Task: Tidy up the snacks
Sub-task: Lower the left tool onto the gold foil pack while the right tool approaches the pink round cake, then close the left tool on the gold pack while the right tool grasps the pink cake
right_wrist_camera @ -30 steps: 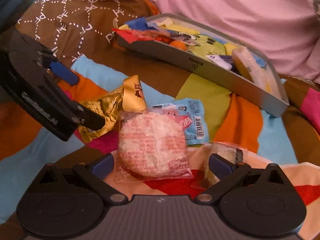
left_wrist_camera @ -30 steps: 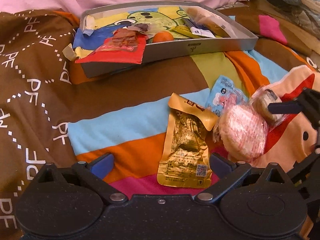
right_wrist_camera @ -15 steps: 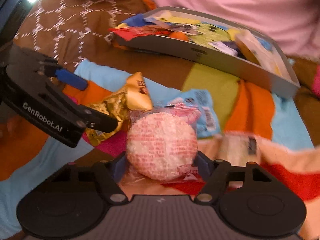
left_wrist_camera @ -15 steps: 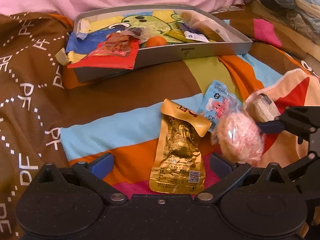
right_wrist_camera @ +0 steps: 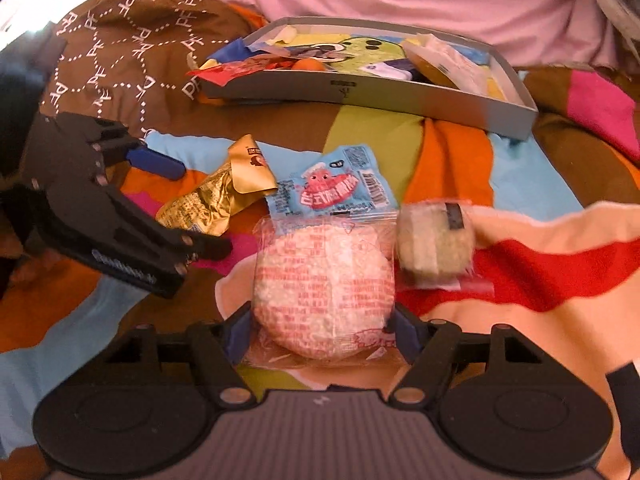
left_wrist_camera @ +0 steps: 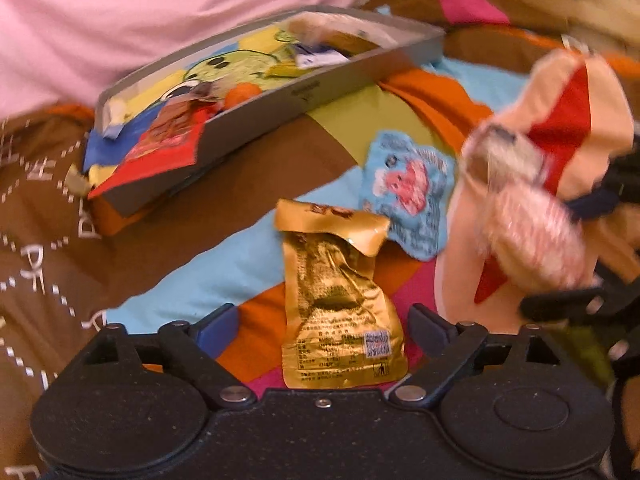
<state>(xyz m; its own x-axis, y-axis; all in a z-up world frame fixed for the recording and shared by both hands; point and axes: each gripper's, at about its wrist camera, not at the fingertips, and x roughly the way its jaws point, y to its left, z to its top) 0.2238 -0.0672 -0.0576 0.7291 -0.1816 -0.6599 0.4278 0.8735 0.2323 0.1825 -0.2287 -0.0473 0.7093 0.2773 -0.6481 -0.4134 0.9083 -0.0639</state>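
Currently you are working over a patterned blanket (right_wrist_camera: 448, 152) with loose snacks lying on it. A grey tray (right_wrist_camera: 400, 96) is sitting at the far side, already holding several packets and a small orange item (right_wrist_camera: 306, 65); a red packet (left_wrist_camera: 160, 152) is overhanging its near-left rim. Between the tray and your grippers, a blue packet (right_wrist_camera: 332, 188) is lying flat, with a crumpled gold pouch (right_wrist_camera: 216, 196) just beside it on the left. A smaller pale wrapped snack (right_wrist_camera: 434, 244) is lying just right of the round cake, touching or nearly touching it; blur is preventing a firmer reading.

Your right gripper (right_wrist_camera: 322, 330) is pinching the round wrapped rice cake (right_wrist_camera: 324, 288), with one blue pad on each side of the wrapper. The cake is pale with red print under clear film, and it is sitting low over the cream-and-red part of the blanket, directly in front of that gripper.

Your left gripper (left_wrist_camera: 322, 324) is hovering with its fingers spread and nothing between them, and the gold pouch is lying on the blanket in the gap. In the right wrist view this gripper is standing at the left, its near finger close to the rice cake.
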